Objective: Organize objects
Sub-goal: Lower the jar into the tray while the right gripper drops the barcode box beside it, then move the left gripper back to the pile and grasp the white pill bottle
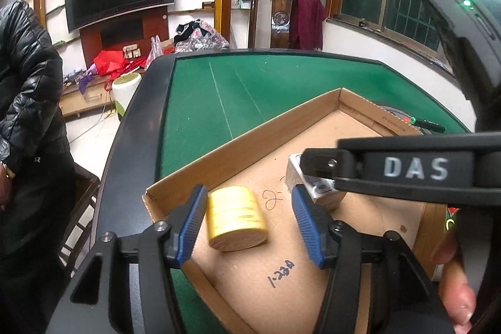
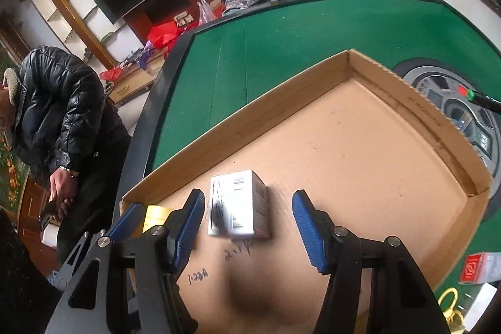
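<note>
Two tools are seen over a shallow cardboard tray (image 2: pixel 353 61) that lies on a green felt worktop (image 1: pixel 250 83) with a dark raised rim. The left tool (image 1: pixel 249 216) is held above the near left corner of the tray, its blue pads (image 1: pixel 191 224) parted about halfway. A short yellow cylinder (image 1: pixel 236 221) lies on its side on the tray floor between them; a narrow gap is seen beside the left pad and a wider one before the right pad, so nothing is gripped. The right tool (image 2: pixel 247 227) is likewise parted about halfway. A small white and grey box (image 2: pixel 238 205) rests on the tray floor between its fingers, nearer the left one, and is not pressed by either pad. In the left wrist view the same box (image 1: pixel 319 190) is partly covered by the black body of the right tool, which bears the letters DAS, and it is seen just to the right of the yellow cylinder, apart from it. Handwritten marks are seen on the tray floor near both things. Beyond the far right wall of the tray a round grey panel (image 2: pixel 451 105) is set into the worktop. A red and white box (image 2: pixel 482 268) and a yellow ring (image 2: pixel 447 299) lie outside the tray at the lower right. A person in a black padded jacket (image 2: pixel 59 102) is seen at the left of the worktop.
</note>
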A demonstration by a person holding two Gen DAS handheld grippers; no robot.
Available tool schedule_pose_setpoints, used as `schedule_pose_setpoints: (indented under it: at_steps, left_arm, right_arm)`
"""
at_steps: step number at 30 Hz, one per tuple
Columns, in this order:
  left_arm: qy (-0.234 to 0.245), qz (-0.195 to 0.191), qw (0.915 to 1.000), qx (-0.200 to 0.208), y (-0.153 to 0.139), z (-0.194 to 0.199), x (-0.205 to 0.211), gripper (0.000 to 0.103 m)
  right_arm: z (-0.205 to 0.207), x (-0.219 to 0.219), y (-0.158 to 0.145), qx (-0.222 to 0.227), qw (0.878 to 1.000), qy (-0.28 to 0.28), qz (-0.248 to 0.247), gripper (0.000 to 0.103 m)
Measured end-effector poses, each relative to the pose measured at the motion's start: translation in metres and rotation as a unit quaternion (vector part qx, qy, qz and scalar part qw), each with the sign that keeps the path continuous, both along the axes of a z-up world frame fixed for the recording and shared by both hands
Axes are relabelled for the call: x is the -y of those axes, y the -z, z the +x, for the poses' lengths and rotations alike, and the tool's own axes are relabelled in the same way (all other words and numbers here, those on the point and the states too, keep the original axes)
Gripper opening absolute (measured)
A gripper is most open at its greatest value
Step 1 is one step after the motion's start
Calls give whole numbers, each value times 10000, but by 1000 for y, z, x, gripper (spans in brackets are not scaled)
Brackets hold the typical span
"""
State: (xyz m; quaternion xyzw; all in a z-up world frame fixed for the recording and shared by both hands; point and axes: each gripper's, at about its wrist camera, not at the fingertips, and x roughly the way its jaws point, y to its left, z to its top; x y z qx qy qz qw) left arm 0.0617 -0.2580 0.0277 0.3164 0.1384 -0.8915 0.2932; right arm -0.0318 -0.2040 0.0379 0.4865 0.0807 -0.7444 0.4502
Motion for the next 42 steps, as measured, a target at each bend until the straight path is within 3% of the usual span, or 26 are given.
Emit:
schedule_pose_setpoints:
  at_steps: [14, 20, 22, 26, 30, 34, 37, 39, 42]
  left_arm:
    - [214, -714, 9967, -331, -22, 6, -36, 67]
    - [746, -906, 9912, -611, -48, 10, -77, 69]
    - [1063, -912, 9874, -741, -60, 11, -98, 74]
    - [2061, -782, 9734, -626, -69, -3, -135, 81]
    - [2998, -255, 9535, -202, -69, -32, -159, 81]
    - [3511, -330, 9351, 362, -49, -53, -172, 81]
    - [3957, -373, 9163, 502, -31, -50, -175, 81]
    - [4063, -468, 9105, 612, -21, -53, -179, 81]
    - [4027, -620, 9103, 729, -12, -56, -183, 81]
  right_arm:
    - [15, -92, -19, -48, 9988, 367, -332, 67]
    - [29, -157, -29, -322, 9968, 559, -471, 69]
    - [31, -183, -34, -384, 9954, 689, -552, 70]
    - [35, -240, -47, -689, 9901, 1054, -625, 72]
    - [33, -290, -56, -683, 9828, 1476, -878, 78]
    - [33, -324, -50, -541, 9791, 1695, -988, 79]
    - [35, -340, -38, -388, 9786, 1766, -978, 79]
    - [34, -346, -32, -295, 9787, 1789, -964, 79]
    - [33, -349, -25, -236, 9794, 1764, -958, 79]
